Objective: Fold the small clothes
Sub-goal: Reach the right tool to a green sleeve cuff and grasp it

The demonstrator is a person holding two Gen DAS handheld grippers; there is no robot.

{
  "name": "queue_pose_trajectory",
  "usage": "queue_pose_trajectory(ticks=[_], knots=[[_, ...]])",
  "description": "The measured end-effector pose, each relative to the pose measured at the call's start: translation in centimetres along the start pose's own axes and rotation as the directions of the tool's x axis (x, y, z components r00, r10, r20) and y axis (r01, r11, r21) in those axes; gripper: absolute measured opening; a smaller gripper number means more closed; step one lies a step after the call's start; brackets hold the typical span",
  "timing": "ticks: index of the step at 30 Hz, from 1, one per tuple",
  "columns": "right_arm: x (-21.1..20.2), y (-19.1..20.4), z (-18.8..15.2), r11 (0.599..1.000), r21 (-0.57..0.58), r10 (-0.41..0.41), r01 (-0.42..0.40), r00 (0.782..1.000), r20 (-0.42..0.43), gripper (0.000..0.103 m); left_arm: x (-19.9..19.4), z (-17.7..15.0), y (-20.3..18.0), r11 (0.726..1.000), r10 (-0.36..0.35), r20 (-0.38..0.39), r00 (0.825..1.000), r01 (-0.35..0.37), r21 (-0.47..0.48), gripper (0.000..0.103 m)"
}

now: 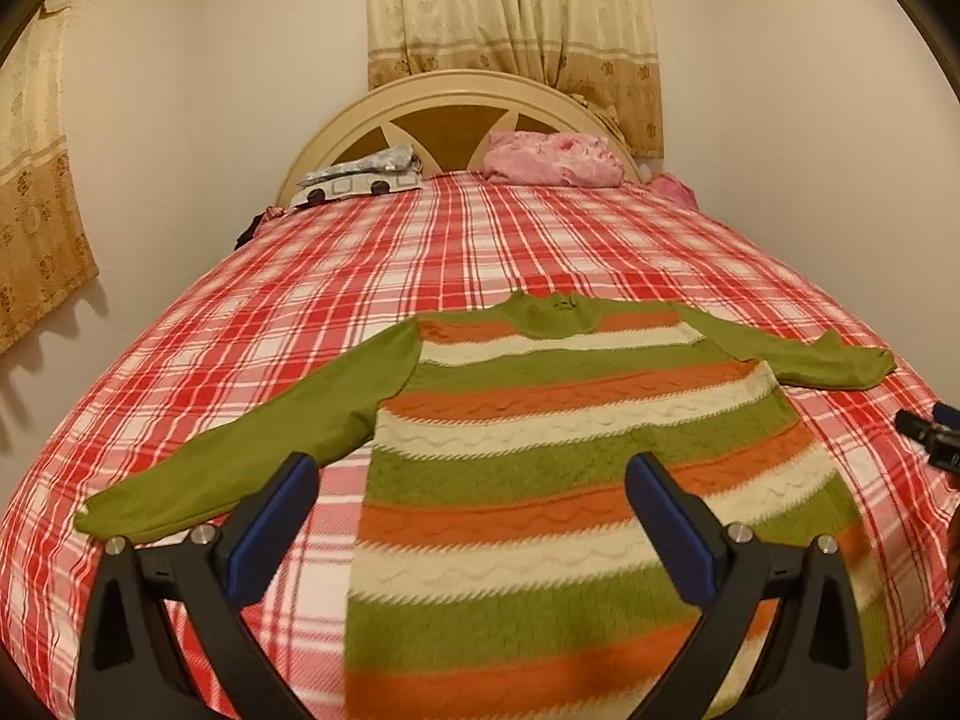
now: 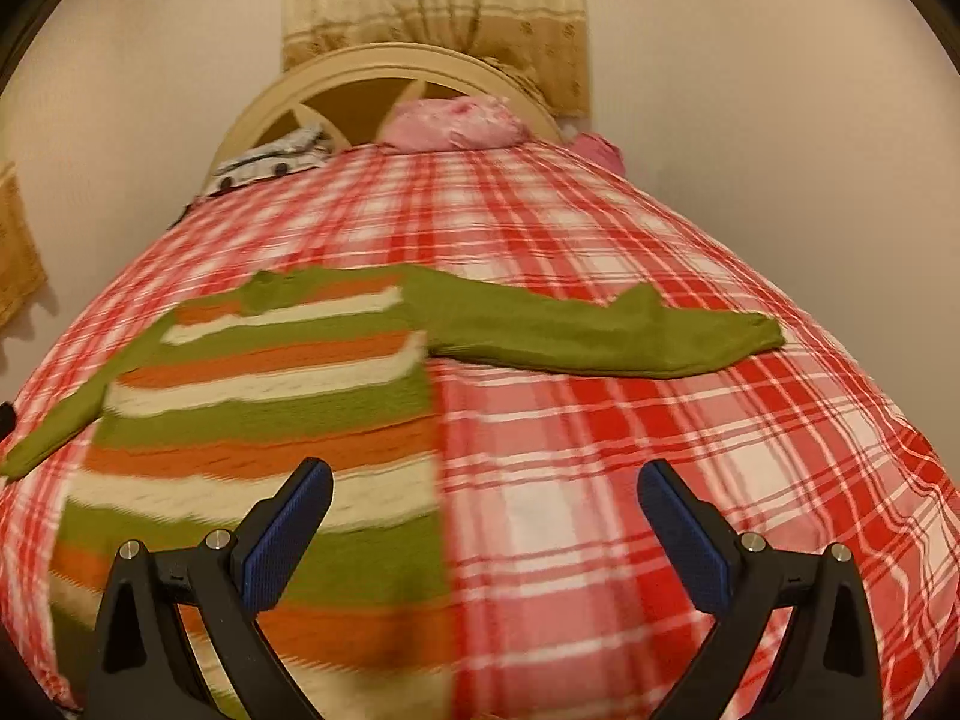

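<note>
Left claw (image 1: 471, 489): nearest the lens at the bottom of the left wrist view, spread wide, blue pads facing each other, holding nothing; whether it touches the knit below cannot be told.
Right claw (image 2: 485, 495): bottom of the right wrist view, equally spread and empty; its left finger sits over the striped body, its right finger over bare plaid.
Right claw seen from the left: a dark piece with a blue edge at the right border of the left wrist view (image 1: 933, 435).
Sweater (image 1: 540, 456): lying flat on the bed, green, orange and cream bands; it fills the lower centre of the left wrist view and the left half of the right wrist view (image 2: 270, 396).
Long axis: hem at the bottom of the frame, green collar (image 1: 555, 315) pointing up the frame toward the headboard.
Sleeves: both plain green and spread sideways; one (image 1: 252, 444) slants to the lower left, the other (image 2: 600, 330) stretches toward the right edge, cuff flat.
Bed (image 1: 420, 252): covered in red and white plaid.
Headboard (image 1: 456, 102): cream, arched, upper centre.
Pink bundle (image 1: 552, 159): against the headboard, upper centre right.
Curtain (image 1: 516, 6): beige, top centre.
</note>
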State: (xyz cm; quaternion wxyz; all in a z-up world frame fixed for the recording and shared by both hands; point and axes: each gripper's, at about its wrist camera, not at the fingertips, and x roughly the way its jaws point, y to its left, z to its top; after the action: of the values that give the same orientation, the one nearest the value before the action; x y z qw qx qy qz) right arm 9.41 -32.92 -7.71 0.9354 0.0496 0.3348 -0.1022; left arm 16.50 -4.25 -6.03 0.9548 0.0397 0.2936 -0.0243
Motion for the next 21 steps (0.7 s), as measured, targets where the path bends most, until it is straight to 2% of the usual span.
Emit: queue_pose_trajectory(ticks=[5, 10, 18, 21], knots=[[3.1, -5.6, 1.5, 0.996, 0.053, -0.07, 0.071, 0.997, -0.026, 0.102, 3.5, 0.8, -1.4, 0.999, -0.001, -0.012, 1.0, 0.001, 0.035, 0.103], [5.6, -11.5, 2.9, 0.982, 0.12, -0.138, 0.143, 0.989, -0.053, 0.101, 6.1, 0.4, -1.7, 1.0, -0.003, -0.049, 0.999, 0.005, 0.027, 0.103], [10.8, -20.9, 4.9, 0.94, 0.276, -0.17, 0.202, 0.976, -0.138, 0.077, 8.9, 0.1, -2.9, 0.999, 0.022, -0.069, 0.997, -0.019, 0.05, 0.103], [12.5, -23.2, 5.3, 0.924, 0.314, -0.178, 0.219, 0.972, -0.153, 0.067, 10.3, 0.4, -3.1, 0.998, 0.032, -0.088, 0.996, -0.027, 0.057, 0.103]])
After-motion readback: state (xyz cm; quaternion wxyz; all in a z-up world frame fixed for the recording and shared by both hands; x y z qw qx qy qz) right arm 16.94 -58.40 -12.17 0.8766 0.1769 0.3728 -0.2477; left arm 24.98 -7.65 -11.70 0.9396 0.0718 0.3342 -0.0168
